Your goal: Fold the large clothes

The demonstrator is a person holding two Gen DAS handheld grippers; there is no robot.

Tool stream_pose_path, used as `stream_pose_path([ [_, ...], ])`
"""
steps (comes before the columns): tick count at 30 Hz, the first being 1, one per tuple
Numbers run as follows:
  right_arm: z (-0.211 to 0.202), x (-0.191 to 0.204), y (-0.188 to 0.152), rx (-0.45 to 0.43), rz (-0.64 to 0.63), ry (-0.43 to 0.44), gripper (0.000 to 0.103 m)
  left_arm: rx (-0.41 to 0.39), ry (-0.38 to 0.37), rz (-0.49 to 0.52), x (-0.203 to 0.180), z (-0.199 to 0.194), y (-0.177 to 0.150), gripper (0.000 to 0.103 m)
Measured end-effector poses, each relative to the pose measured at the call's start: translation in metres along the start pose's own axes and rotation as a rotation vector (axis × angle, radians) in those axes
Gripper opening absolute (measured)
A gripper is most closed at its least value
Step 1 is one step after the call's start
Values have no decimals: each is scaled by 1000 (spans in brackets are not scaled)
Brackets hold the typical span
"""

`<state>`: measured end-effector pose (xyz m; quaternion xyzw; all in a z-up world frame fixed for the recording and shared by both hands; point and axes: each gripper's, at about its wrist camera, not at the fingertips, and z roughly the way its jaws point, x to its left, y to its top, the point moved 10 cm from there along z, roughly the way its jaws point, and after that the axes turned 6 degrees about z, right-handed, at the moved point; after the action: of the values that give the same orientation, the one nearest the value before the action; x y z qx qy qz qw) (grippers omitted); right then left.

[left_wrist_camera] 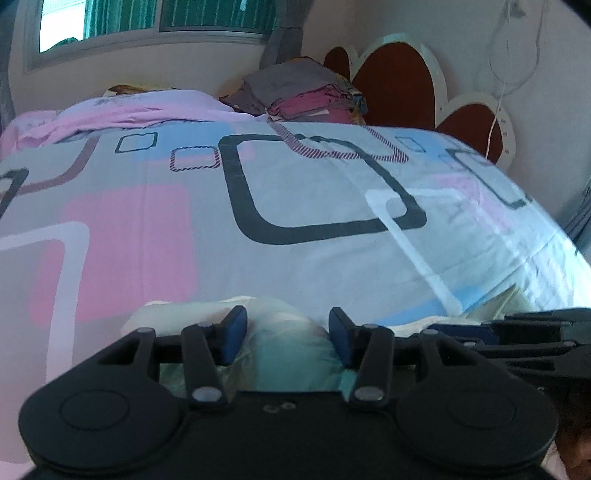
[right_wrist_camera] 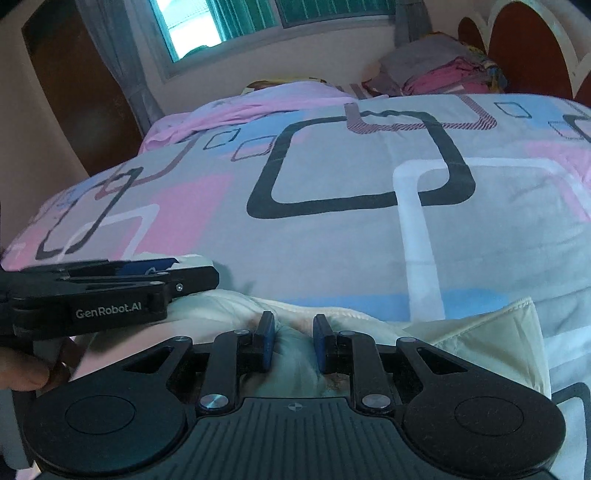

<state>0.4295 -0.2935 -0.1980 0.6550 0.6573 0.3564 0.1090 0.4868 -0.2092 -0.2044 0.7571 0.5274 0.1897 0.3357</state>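
On a bed under a window, the large grey quilt cover (left_wrist_camera: 295,206) with pink and black squares lay spread, folding barely begun, both the left gripper (left_wrist_camera: 287,334) and right gripper (right_wrist_camera: 293,341) pinching its bunched near edge.

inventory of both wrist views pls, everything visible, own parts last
pale cream-green garment: 1, bunched at near bed edge, between both grippers' fingers
patterned bedspread: 1, grey with pink, blue, white and black squares, covers bed
pink sheet: 1, rumpled, far end
folded clothes pile: 1, grey and magenta, far corner by headboard
heart-shaped headboard: 1, red-brown, white trim
window: 1, green curtain
brown door: 1, left wall
left gripper: black, blue fingers, on garment
right gripper: same, pinching garment
hand: 1, holding left gripper
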Motion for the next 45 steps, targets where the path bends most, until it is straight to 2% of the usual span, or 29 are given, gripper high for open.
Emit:
stream_pose_path([
  [1, 0, 1, 0, 1, 0, 2, 21, 0, 6, 14, -1, -2, 1, 49],
  [3, -4, 0, 3, 6, 12, 13, 21, -17, 27, 34, -3, -11, 5, 56],
  [4, -11, -1, 6, -2, 26, 15, 21, -28, 38, 40, -4, -18, 7, 65],
  [5, -21, -3, 8, -21, 43, 17, 23, -38, 51, 48, -6, -27, 9, 84],
  [6, -30, -5, 9, -45, 55, 4, 44, -52, 72, 58, -7, -35, 10, 93],
  [7, -39, -7, 10, -71, 57, -18, 74, -66, 96, 70, -8, -43, 10, 101],
  [8, -49, -8, 10, -101, 53, -24, 81, -74, 102, 83, -11, -51, 10, 100],
  [10, -63, -7, 5, -104, 64, 15, 82, -71, 88, 81, -16, -61, 6, 100],
  [17, -110, -16, -13, -85, 86, 62, 82, -81, 67, 76, -37, -99, -8, 100],
  [21, -138, -24, -33, -82, 64, 51, 82, -84, 65, 61, -46, -123, -29, 100],
  [24, -152, -53, -51, -66, 163, 27, 82, -41, 88, 28, -35, -131, -56, 100],
  [26, -155, -77, -62, -44, 272, 59, 97, -25, 95, -12, -22, -135, -71, 101],
  [29, -157, -100, -77, 1, 392, 136, 100, -41, 156, -67, -2, -143, -80, 102],
  [30, -157, -105, -82, 16, 418, 157, 100, -37, 151, -87, 2, -143, -81, 102],
  [32, -150, -111, -94, 68, 494, 226, 102, -17, 88, -168, 7, -139, -84, 98],
  [35, -140, -110, -105, 133, 565, 336, 103, 11, -75, -298, 6, -131, -88, 96],
  [37, -132, -106, -112, 165, 582, 383, 103, 28, -131, -346, 5, -127, -94, 96],
  [41, -126, -104, -109, 166, 583, 427, 103, 41, -205, -438, 5, -120, -104, 94],
  [45, -115, -100, -98, 195, 529, 454, 103, 42, -254, -499, 3, -115, -111, 91],
])
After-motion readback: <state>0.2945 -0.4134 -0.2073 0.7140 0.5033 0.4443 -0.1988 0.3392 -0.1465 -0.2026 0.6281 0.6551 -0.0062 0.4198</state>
